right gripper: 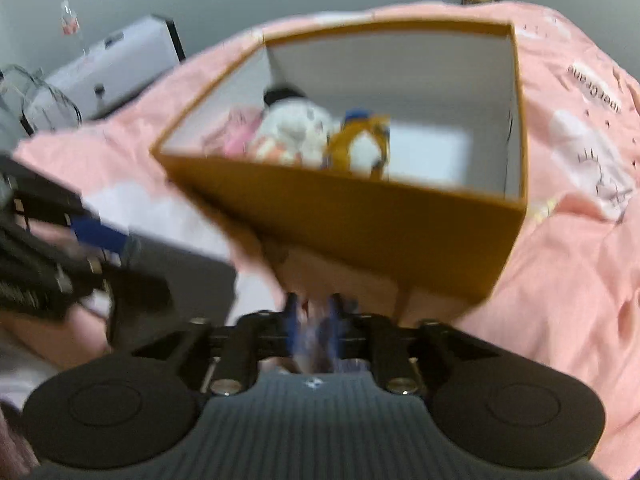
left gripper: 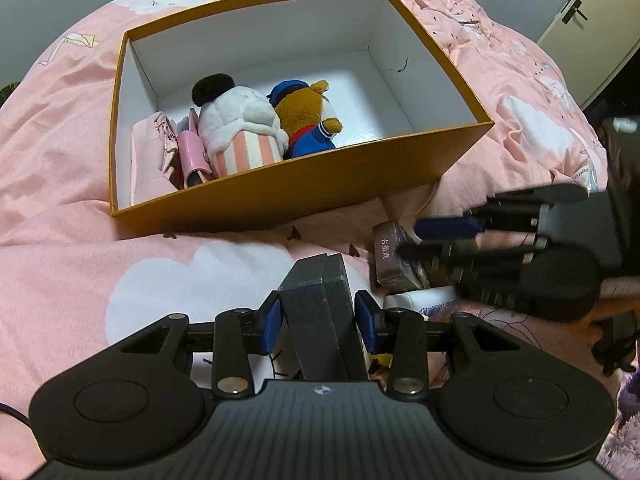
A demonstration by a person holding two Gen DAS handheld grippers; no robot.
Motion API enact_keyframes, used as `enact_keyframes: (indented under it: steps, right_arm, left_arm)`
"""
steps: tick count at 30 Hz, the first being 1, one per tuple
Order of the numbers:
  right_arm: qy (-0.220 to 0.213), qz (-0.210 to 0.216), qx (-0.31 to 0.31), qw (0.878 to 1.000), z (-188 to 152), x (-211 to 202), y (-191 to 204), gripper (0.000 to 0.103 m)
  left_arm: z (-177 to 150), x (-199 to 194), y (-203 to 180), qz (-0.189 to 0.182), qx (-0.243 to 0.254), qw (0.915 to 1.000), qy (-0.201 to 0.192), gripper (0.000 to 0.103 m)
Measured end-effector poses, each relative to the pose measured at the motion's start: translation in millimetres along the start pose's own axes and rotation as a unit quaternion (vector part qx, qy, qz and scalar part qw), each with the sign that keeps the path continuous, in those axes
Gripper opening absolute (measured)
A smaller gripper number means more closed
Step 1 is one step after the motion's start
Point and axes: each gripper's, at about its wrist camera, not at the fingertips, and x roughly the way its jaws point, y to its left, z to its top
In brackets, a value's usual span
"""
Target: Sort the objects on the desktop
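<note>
The dark grey box (left gripper: pixel 320 312) is sitting upright between the blue pads of the left gripper (left gripper: pixel 322 322), which is clenching it on both flat sides just above the pink bedding (left gripper: pixel 100 208), short of the near wall of the orange storage box (left gripper: pixel 280 184). That storage box is lying open on the bedding and is already holding, packed toward its left end, a pale pink pouch (left gripper: pixel 150 160), a pink case (left gripper: pixel 192 152), a white plush with a black ear and striped base (left gripper: pixel 240 128) and a brown plush in a blue outfit (left gripper: pixel 308 120); its right half is showing bare white floor. To the right of the held item a brown printed box (left gripper: pixel 390 256) and a white tube (left gripper: pixel 420 300) are lying on the bedding, not yet sorted. The right gripper (left gripper: pixel 424 236) is reaching in over the brown printed box, one blue finger showing above it; in its own view the fingertips are blurring heavily and something pale seems to be sitting between them, so whether it is grasping anything cannot be told. Judgement: the step in hand is carrying the dark grey box into the storage box. To do it well, the left hand should be keeping the grip square, lifting clear of the near wall, and lowering onto the bare right half beside the brown plush before releasing, while staying well apart from the right gripper
</note>
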Motion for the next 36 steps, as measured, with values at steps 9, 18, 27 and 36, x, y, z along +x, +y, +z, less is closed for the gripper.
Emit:
enact_keyframes:
  steps: [9,18,27,36]
  right_arm:
    - [0.047,-0.027,0.015,0.998,-22,28,6,0.062]
    - [0.047,-0.053,0.015,0.997,-23,41,3,0.064]
    - [-0.016,-0.023,0.071,0.997,-10,0,-18,0.036]
    - [-0.039,0.069,0.131,0.988,9,-3,-21,0.027]
  left_arm:
    - [0,0,1,0.0,0.001,1.0,0.001,0.045]
    - [0,0,0,0.0,0.002,1.0,-0.002,0.045]
    - [4,-3,0,-0.005,-0.015,0.9996,-0.021,0.043]
    - [12,9,-5,-0.004,-0.019,0.9993,-0.031,0.042]
